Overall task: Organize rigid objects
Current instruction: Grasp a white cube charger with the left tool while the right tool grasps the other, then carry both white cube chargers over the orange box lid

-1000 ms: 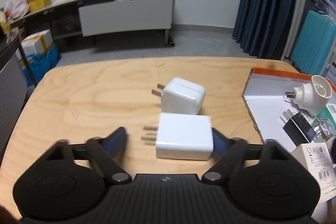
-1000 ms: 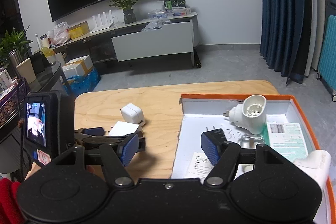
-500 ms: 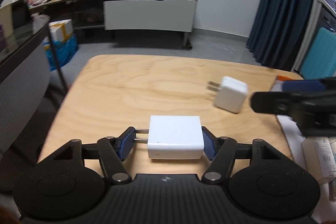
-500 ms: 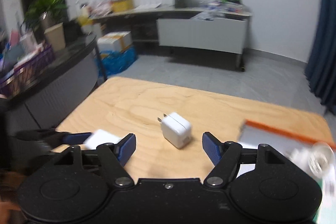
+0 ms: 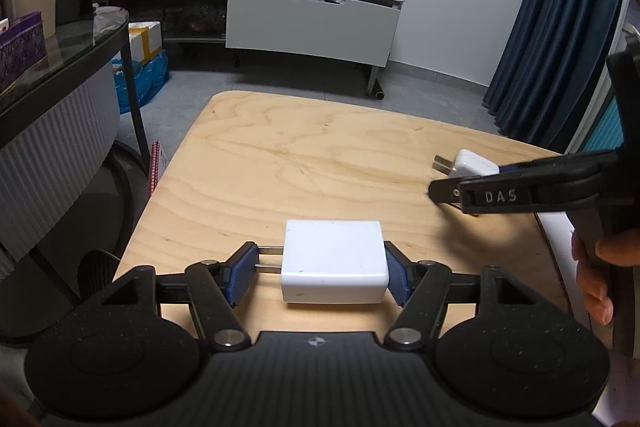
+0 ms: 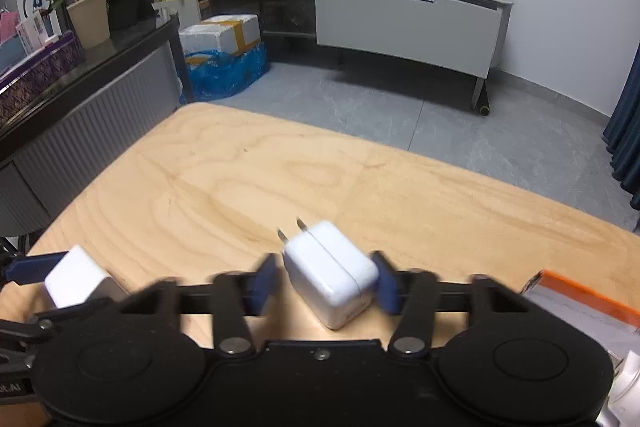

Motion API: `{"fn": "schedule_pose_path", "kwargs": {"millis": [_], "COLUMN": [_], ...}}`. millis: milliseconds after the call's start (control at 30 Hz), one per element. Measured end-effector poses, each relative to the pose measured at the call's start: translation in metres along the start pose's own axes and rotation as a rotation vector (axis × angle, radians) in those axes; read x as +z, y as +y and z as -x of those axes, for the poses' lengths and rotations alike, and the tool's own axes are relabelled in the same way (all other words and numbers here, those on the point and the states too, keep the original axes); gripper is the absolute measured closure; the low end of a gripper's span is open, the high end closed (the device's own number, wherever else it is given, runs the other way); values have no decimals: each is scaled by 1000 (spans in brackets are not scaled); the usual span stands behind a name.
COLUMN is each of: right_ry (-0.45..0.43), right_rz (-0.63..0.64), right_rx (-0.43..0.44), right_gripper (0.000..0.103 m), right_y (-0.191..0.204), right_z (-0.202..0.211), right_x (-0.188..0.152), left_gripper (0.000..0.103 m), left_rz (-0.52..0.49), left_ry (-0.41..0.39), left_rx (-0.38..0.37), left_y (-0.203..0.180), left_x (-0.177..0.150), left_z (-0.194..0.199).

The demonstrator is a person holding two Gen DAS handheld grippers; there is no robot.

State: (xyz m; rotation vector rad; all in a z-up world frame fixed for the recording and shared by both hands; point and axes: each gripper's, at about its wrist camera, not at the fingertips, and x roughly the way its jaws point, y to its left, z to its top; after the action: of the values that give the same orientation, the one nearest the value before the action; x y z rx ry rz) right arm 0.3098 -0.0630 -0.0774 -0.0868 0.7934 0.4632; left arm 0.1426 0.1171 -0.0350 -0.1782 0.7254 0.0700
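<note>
My left gripper [image 5: 318,277] is shut on a flat white square charger [image 5: 334,269], its two prongs against the left pad, above the wooden table [image 5: 304,163]. That charger also shows at the left in the right wrist view [image 6: 76,281]. My right gripper [image 6: 322,285] stands around a rounded white plug adapter [image 6: 330,281] lying on the table, prongs pointing away; the right pad touches it, the left pad is blurred and close beside it. In the left wrist view the adapter [image 5: 472,165] lies behind the right gripper's finger [image 5: 516,189].
An orange-edged white box [image 6: 580,303] sits at the table's right edge. A dark glass side table [image 5: 60,67] stands to the left. A long low cabinet [image 6: 404,23] with clutter runs along the far wall. Blue curtains [image 5: 560,27] hang at right.
My left gripper shut on the square charger and carried it left. My right gripper swung from the orange box over to the rounded adapter, and its fingers have come in around it.
</note>
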Motion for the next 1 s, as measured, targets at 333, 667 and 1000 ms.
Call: {"fn": "schedule_pose_path", "kwargs": {"millis": [333,667,1000], "right_ry": [-3,-66,-102], "right_rz": [-61,-116,-156], "right_rx": [-4,-27,-87], "right_gripper": [68,68,68], "right_y": [21,45,57], "right_z": [36,106,161], "right_x": [-24,-40,-68], "left_gripper": [37,37,37], "left_rz": [24,19,-3], "left_ry": [-6,-32,-45], "left_rx": [18,5,7], "left_y": [1,-10,-26], "left_x": [-4,-9,-23], "left_z": [8,39,77]}}
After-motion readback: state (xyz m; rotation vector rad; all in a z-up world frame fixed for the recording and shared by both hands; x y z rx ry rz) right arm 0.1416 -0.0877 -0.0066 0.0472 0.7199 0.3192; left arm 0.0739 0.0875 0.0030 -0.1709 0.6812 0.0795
